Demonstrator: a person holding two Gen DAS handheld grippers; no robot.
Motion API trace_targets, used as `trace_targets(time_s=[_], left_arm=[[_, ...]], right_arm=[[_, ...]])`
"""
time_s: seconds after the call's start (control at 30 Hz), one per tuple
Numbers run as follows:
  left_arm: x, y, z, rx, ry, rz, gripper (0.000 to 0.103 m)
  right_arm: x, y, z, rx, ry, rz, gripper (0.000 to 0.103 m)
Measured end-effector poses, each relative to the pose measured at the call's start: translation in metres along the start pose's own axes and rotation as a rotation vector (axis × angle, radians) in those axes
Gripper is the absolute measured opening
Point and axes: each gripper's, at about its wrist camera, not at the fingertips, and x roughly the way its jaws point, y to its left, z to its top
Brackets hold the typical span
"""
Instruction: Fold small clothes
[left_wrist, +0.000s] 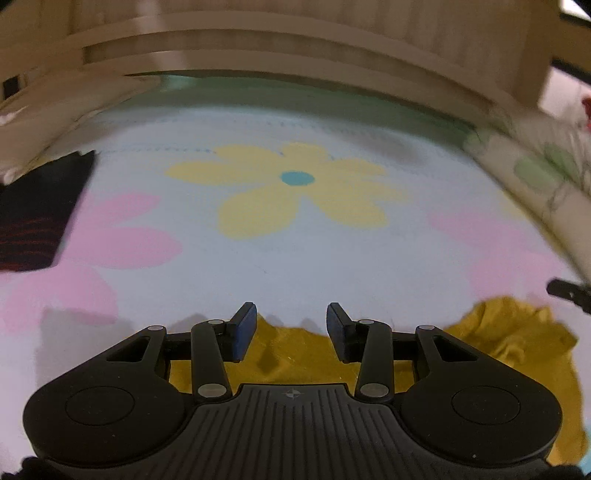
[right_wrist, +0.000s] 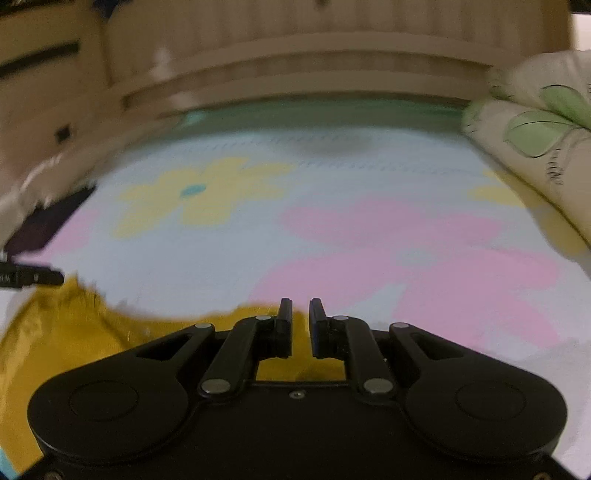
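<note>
A mustard-yellow small garment (left_wrist: 509, 343) lies crumpled on the flowered bedsheet (left_wrist: 295, 251) at the near edge. It also shows in the right wrist view (right_wrist: 66, 332). My left gripper (left_wrist: 291, 325) is open, its jaws wide apart just above the garment's far edge, holding nothing. My right gripper (right_wrist: 300, 321) hovers over the garment's right part with its jaws narrowly apart and no cloth between them. The tip of the other gripper shows at the right edge of the left wrist view (left_wrist: 569, 291) and at the left edge of the right wrist view (right_wrist: 29, 277).
A folded dark garment with red lines (left_wrist: 37, 218) lies at the far left of the sheet. A white pillow with green leaves (right_wrist: 535, 140) sits at the right. A beige wooden headboard (left_wrist: 295, 48) runs along the back.
</note>
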Motion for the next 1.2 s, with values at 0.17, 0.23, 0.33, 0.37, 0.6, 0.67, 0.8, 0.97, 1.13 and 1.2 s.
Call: trace_targets(time_s=[0.17, 0.23, 0.33, 0.37, 0.6, 0.67, 0.8, 0.97, 1.13, 1.2], left_arm=[[-0.030, 0.004, -0.017, 0.038, 0.008, -0.079, 0.041], [-0.036, 0.001, -0.030, 0.071, 0.040, -0.101, 0.041], [-0.032, -0.005, -0.048, 0.110, 0.104, -0.129, 0.041], [-0.029, -0.008, -0.053, 0.124, 0.119, -0.133, 0.041], [0.004, -0.028, -0.050, 0.183, 0.128, -0.132, 0.041], [0.015, -0.025, -0.039, 0.145, 0.117, -0.114, 0.041], [0.032, -0.007, -0.016, 0.036, 0.089, -0.037, 0.041], [0.023, 0.025, -0.002, -0.079, 0.048, -0.003, 0.041], [0.014, 0.055, 0.004, -0.149, 0.060, -0.041, 0.065], [0.016, 0.059, 0.007, -0.150, 0.073, -0.046, 0.069]], right_arm=[[-0.032, -0.005, -0.001, 0.006, -0.043, 0.050, 0.038], [-0.044, 0.001, -0.011, -0.021, -0.027, 0.094, 0.038], [-0.048, 0.015, -0.026, -0.069, 0.026, 0.146, 0.038], [-0.048, 0.021, -0.033, -0.080, 0.045, 0.164, 0.038], [-0.022, 0.048, -0.056, -0.147, 0.149, 0.199, 0.038], [-0.012, 0.049, -0.050, -0.164, 0.139, 0.185, 0.039], [0.006, 0.035, -0.027, -0.119, 0.107, 0.095, 0.039], [0.017, 0.010, -0.004, -0.028, 0.072, -0.031, 0.039], [0.000, 0.002, -0.003, 0.042, 0.022, -0.001, 0.049], [-0.005, 0.005, -0.008, 0.049, 0.019, 0.012, 0.049]])
